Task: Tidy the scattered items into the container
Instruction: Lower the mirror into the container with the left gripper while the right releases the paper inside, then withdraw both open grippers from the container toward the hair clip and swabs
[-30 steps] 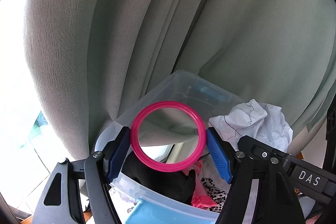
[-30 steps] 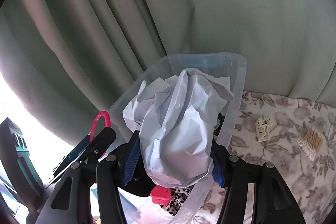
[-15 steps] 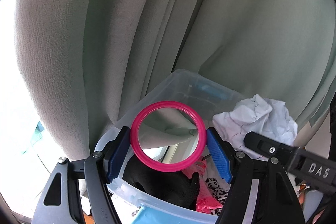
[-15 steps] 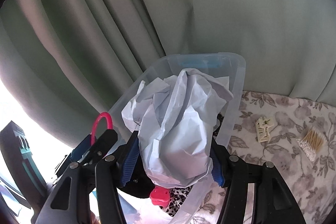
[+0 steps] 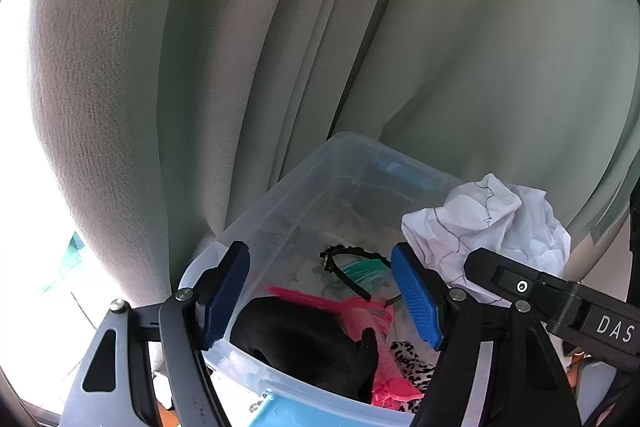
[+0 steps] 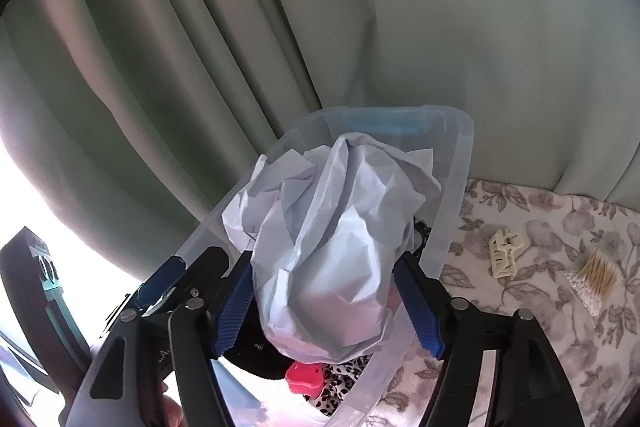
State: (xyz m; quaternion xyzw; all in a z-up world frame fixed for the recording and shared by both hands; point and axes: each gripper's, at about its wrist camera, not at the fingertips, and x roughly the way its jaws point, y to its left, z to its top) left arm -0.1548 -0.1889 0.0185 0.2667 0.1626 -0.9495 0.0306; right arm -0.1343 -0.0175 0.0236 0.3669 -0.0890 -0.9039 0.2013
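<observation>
The right gripper [image 6: 326,303] squeezes a big crumpled ball of white paper [image 6: 332,247] between its blue pads, and the ball hangs right over the see-through plastic box [image 6: 452,211], whose long side runs away toward 12 o'clock. The left gripper [image 5: 320,301] is spread wide with nothing in it, hovering over the near end of the same box [image 5: 288,187], above a black cloth [image 5: 304,339] and pink things [image 5: 360,311], with the paper ball [image 5: 488,227] at its 2 o'clock. I think the right one only needs to let go, since the box lies straight below its pads.
</observation>
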